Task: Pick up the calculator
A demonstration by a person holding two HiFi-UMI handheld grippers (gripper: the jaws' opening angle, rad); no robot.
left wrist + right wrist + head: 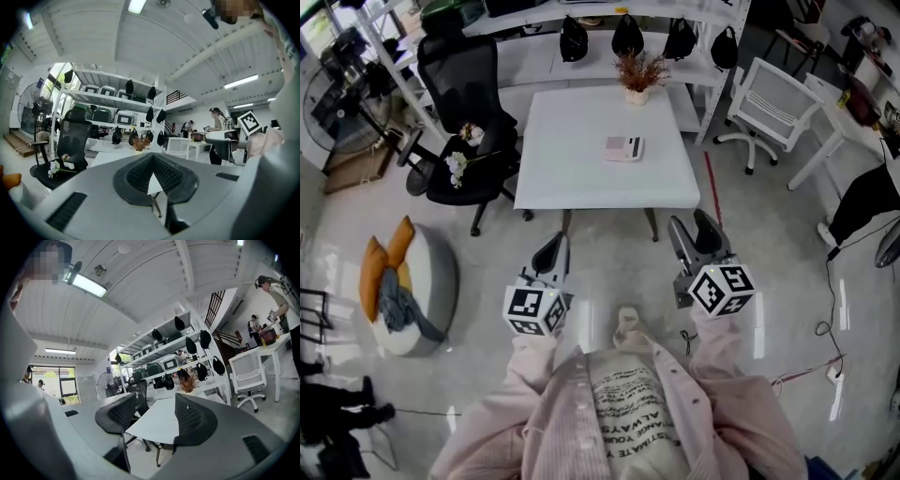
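The calculator (623, 148), pale pink and white, lies flat near the middle of the white table (572, 178), far ahead of both grippers. My left gripper (553, 251) hangs over the floor short of the table's front edge, with its jaws pressed together and empty. My right gripper (697, 231) is level with it on the right, jaws apart with nothing between them. In the left gripper view the gripper (152, 161) points toward the shelves. The right gripper view shows the gripper (154, 416) framing the table top (161, 420). Neither gripper view shows the calculator.
A potted dry plant (639, 75) stands at the table's far edge. A black office chair (469, 112) holding flowers is left of the table and a white chair (773, 103) is to its right. A round pouf (408, 286) sits at the left. Shelves with black bags (628, 37) stand behind.
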